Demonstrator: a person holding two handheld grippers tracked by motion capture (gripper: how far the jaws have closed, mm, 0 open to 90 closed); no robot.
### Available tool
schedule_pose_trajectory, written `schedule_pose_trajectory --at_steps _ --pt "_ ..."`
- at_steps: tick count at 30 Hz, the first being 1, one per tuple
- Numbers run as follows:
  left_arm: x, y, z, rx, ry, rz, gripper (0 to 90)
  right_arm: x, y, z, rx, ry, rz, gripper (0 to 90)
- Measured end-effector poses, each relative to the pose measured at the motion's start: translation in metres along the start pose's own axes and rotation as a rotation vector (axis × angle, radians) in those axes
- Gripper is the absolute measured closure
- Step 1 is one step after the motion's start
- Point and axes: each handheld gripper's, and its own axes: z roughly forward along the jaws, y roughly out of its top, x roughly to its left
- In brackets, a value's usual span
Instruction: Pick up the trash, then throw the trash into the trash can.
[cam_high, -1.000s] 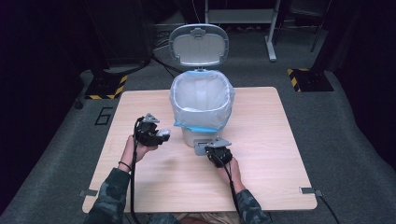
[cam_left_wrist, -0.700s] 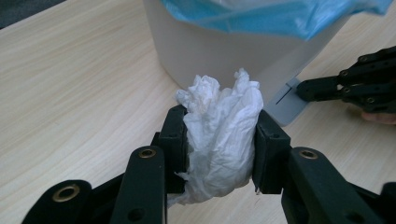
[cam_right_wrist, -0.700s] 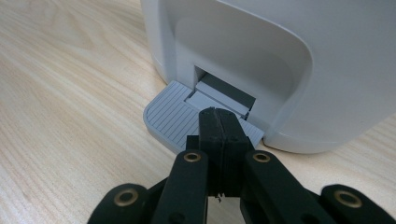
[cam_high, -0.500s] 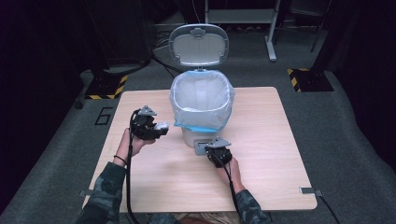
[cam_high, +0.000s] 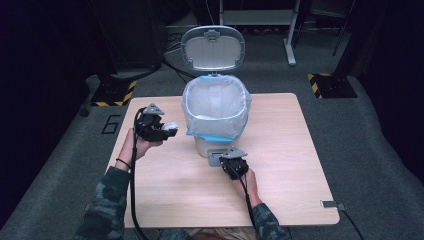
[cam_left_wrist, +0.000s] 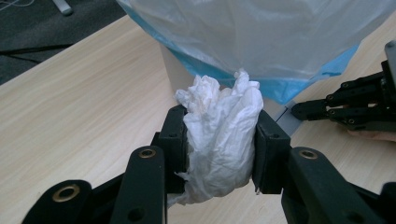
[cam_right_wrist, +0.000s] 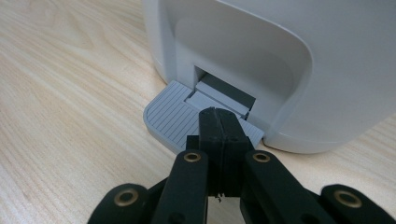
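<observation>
A white pedal bin (cam_high: 216, 107) lined with a clear, blue-edged bag (cam_left_wrist: 261, 37) stands mid-table, and its lid (cam_high: 212, 47) is raised. My left gripper (cam_high: 162, 129) hovers left of the bin, below its rim. In the left gripper view it (cam_left_wrist: 219, 128) is shut on a crumpled white tissue (cam_left_wrist: 224, 102). In front of the bin, my right gripper (cam_high: 227, 159) is low on the table. Its jaws (cam_right_wrist: 218, 116) are shut with nothing between them, and the tips rest on the grey foot pedal (cam_right_wrist: 170, 116).
The wooden table (cam_high: 290, 165) has bare surface on both sides of the bin. Dark floor surrounds it, with yellow-black striped stand bases (cam_high: 327, 85) and a desk leg (cam_high: 290, 35) behind. A cable (cam_high: 134, 200) trails from the left gripper along the forearm.
The left hand has lifted the tissue higher beside the bin. The right gripper has stayed on the pedal and the lid has stayed up.
</observation>
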Motion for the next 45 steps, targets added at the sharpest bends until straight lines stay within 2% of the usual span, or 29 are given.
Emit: schedule_pose_trajectory --at_steps 10,25,29,30,45 --pt "0.001 0.021 -0.012 0.001 0.006 0.025 62.8 0.0 0.0 0.0 -0.001 0.002 0.003 90.0" --pt "0.001 0.054 -0.035 -0.013 0.038 0.068 62.8 0.0 0.0 0.0 -0.003 0.011 0.013 90.0" --pt "0.0 0.063 -0.039 -0.015 0.04 0.083 62.8 -0.001 0.0 0.0 -0.003 0.012 0.014 90.0" --pt "-0.001 0.066 -0.041 -0.003 0.044 0.095 62.7 -0.001 0.0 0.0 -0.003 0.012 0.014 90.0" --pt "-0.007 0.107 -0.047 -0.006 0.041 0.143 62.6 -0.001 0.0 0.0 -0.005 0.014 0.016 90.0"
